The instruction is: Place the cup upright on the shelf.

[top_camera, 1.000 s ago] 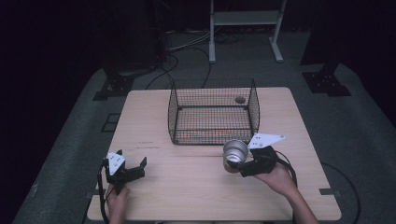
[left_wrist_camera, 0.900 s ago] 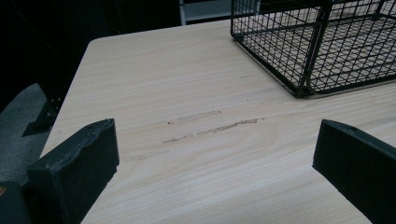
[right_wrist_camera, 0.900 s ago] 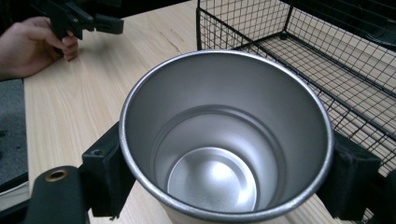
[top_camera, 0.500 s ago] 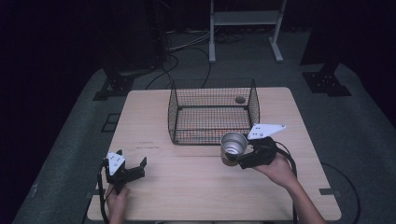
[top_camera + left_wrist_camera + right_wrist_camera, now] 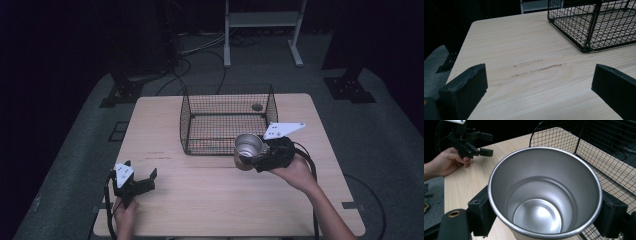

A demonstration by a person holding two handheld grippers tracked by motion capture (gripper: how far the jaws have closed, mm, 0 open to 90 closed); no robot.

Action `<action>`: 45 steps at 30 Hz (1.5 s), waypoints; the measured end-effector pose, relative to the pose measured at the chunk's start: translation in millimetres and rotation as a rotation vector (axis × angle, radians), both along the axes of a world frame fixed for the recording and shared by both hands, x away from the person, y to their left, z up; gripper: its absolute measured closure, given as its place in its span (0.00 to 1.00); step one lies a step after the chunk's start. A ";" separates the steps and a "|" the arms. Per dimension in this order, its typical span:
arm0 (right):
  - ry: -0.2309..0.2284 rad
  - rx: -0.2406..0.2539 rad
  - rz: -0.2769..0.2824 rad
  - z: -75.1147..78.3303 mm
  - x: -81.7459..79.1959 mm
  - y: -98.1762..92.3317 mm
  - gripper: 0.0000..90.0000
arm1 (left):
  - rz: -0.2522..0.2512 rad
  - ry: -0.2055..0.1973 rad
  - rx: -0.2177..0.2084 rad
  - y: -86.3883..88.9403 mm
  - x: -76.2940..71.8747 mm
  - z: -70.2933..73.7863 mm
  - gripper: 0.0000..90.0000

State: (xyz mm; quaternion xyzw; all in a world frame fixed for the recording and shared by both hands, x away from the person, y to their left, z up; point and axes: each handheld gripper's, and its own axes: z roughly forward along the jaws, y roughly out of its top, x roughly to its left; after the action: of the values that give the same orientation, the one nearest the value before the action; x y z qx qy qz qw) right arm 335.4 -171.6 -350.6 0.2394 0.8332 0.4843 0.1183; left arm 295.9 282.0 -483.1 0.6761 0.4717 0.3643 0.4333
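Brushed, softly shiny metal cup (image 5: 544, 195), black wire-mesh basket (image 5: 226, 120), pale matt wood-grain table (image 5: 210, 195), scuffed in places

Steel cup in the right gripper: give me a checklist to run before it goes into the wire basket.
1. Grip on the cup: ok. The right gripper has its jaws pressed on both sides of the steel cup.
2. Cup empty: ok. The right gripper view shows a bare shiny bottom.
3. Cup off the table: ok. It hangs tilted in front of the wire basket.
4. Basket top open: ok, no lid in the high view.
5. Room inside the basket: cannot tell fully. A small round thing shows at its far right corner; the rest of the floor looks bare.
6. Left gripper out of the way: ok. It sits open, low near the table's near left corner.
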 end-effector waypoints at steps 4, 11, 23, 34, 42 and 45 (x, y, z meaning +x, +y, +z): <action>-0.002 0.006 0.002 4.4 3.4 0.8 0.20 | 0.000 0.000 0.000 0.1 0.1 0.0 0.00; -0.021 -0.003 0.005 20.3 13.4 7.2 0.20 | 0.003 -0.003 -0.004 0.6 0.4 -0.2 0.00; -0.009 0.018 0.000 33.0 32.2 8.7 0.20 | 0.002 -0.008 -0.008 0.1 0.7 -0.5 0.00; 0.004 0.000 -0.009 37.9 50.8 16.1 0.20 | 0.002 -0.005 -0.008 0.5 0.5 -0.2 0.00; 0.009 -0.010 -0.010 39.8 61.2 23.9 0.20 | 0.001 -0.009 -0.004 0.2 0.5 -0.5 0.00; 0.012 -0.011 -0.011 40.6 63.7 24.9 0.20 | 0.001 -0.008 -0.005 0.3 0.5 -0.4 0.00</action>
State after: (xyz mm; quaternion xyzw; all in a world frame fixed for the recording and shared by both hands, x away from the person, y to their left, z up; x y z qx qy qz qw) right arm 399.0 -146.7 -310.0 0.2462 0.8351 0.4777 0.1175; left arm 296.3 282.3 -483.5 0.6733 0.4713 0.3659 0.4366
